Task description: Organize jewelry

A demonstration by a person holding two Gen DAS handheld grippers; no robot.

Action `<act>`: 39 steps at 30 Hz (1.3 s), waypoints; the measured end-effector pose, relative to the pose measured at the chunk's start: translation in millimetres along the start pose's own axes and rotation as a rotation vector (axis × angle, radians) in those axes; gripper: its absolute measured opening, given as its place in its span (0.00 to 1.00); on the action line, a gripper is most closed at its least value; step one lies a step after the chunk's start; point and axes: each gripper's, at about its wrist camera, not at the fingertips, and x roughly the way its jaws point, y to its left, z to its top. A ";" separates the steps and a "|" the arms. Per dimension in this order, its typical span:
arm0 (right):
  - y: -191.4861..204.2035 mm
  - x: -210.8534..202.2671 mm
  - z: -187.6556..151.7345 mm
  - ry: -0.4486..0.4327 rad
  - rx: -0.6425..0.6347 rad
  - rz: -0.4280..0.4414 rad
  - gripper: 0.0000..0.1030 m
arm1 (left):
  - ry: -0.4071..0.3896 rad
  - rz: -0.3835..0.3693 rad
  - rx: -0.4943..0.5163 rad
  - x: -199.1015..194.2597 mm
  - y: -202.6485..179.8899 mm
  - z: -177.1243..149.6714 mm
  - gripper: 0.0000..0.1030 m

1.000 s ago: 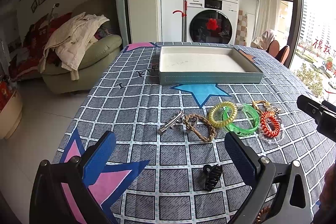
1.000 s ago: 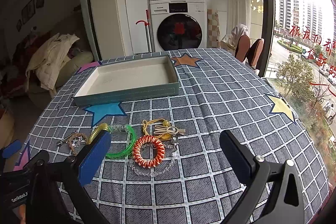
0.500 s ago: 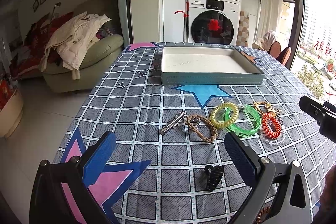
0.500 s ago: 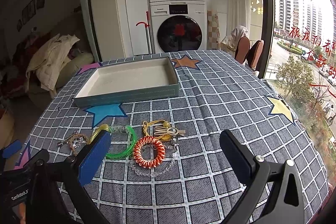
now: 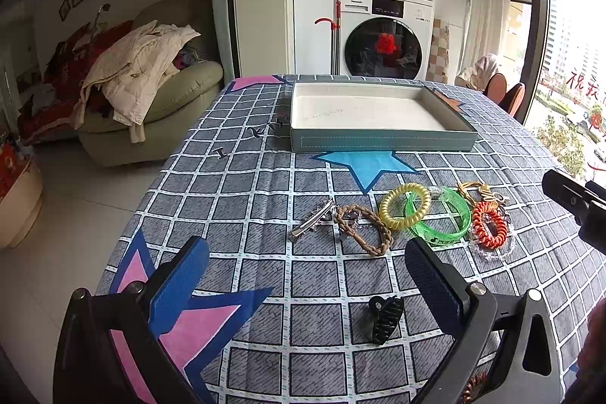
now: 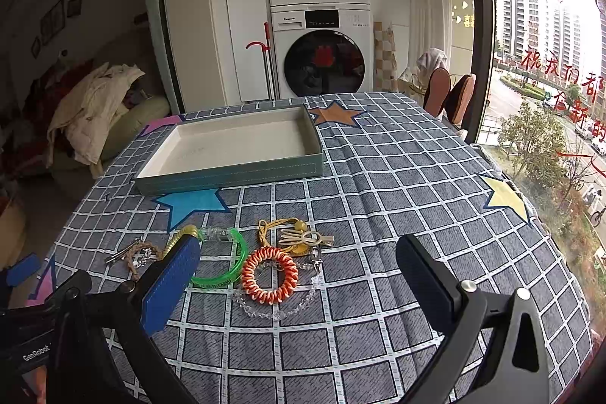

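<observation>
I see almost no change: left gripper (image 5: 306, 275) and right gripper (image 6: 297, 277) both still spread (empty), tray (image 5: 378, 142) bare.

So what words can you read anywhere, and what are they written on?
"Panasonic", small, on the white washing machine.
"GenRobot" on the black left gripper body.
Red Chinese characters on the window: only partly legible.
Print on the green plastic bangle: too small.

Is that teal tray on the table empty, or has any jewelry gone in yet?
Empty. The teal tray shows only its bare pale lining in both views; the jewelry pieces, like the orange coil bracelet, lie on the tablecloth.
</observation>
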 end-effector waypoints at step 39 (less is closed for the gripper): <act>-0.2 -0.4 -2.2 0.000 0.005 0.002 1.00 | 0.007 0.005 -0.001 0.9 -2.5 -2.5 1.00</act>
